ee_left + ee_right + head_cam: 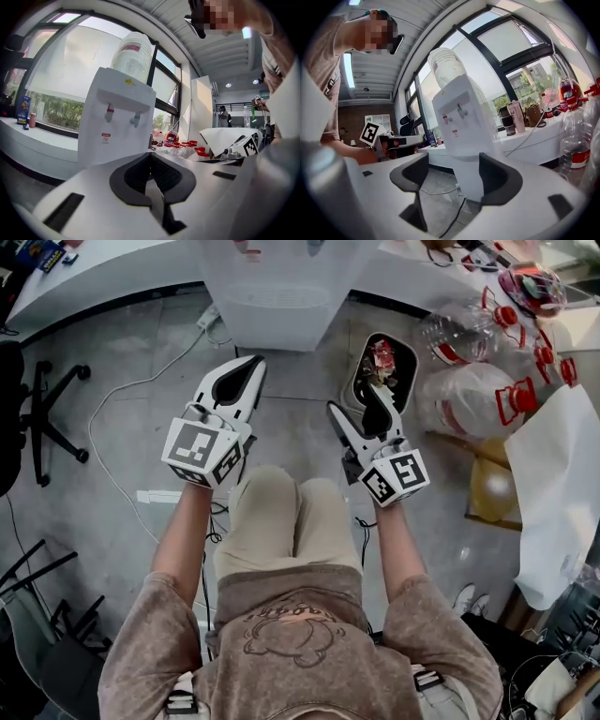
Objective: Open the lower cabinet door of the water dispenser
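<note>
The dispenser (281,306) stands on the floor (141,343) straight ahead of the person, well apart from both grippers, so the step in hand is judged to be the approach, with nothing touched yet. The left gripper (246,371) is held with its jaws together and nothing between them. The right gripper (359,407) has its jaws apart and empty, with the dispenser framed far off in the gap. The right gripper is therefore judged the better placed for the pull. It should be brought low to the door's free edge or handle and closed only once a lip sits between the pads. It should then be drawn back along the hinge's arc rather than straight out, so that the unit is not dragged forward. The closed left gripper could be set against the body to steady it. The bin (380,367) near the dispenser and the cable (122,395) on the floor should be kept clear of. The door itself cannot be made out: in the head view the unit is cut off by the frame and seen steeply from above, in the left gripper view its lower part is covered by the jaws, and in the right gripper view it is blurred, so handle and hinge side remain unknown
</note>
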Tool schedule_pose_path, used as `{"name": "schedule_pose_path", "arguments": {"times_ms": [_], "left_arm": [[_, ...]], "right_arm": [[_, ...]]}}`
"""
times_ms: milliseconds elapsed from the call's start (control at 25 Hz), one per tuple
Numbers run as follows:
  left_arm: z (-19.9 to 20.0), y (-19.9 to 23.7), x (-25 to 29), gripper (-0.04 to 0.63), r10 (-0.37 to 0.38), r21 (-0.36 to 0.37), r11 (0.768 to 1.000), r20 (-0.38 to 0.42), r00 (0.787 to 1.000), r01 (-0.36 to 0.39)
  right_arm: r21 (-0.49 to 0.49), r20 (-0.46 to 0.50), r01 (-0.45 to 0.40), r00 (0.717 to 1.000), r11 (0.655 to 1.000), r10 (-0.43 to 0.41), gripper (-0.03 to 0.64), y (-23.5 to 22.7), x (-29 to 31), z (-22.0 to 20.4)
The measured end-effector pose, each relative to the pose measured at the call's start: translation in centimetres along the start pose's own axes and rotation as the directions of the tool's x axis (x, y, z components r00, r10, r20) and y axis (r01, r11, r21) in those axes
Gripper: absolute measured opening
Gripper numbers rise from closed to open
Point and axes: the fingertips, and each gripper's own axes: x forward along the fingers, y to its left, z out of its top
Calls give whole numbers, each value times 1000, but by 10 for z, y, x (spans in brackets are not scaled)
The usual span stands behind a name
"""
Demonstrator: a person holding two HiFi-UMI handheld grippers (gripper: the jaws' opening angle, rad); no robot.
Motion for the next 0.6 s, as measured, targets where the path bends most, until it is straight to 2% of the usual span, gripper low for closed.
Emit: {"name": "schedule_pose_path", "arguments": {"times_ms": [320,600], "left_arm": [[-71,4,18,17,-30,26,999,17,999,30],[-89,-8,13,17,-48,35,998,43,998,47]], "right_arm": [[-6,41,-21,999,1000,22,408,-27,9,-69],[7,58,-28,998,1000,28,448,-35,2,-92]]}}
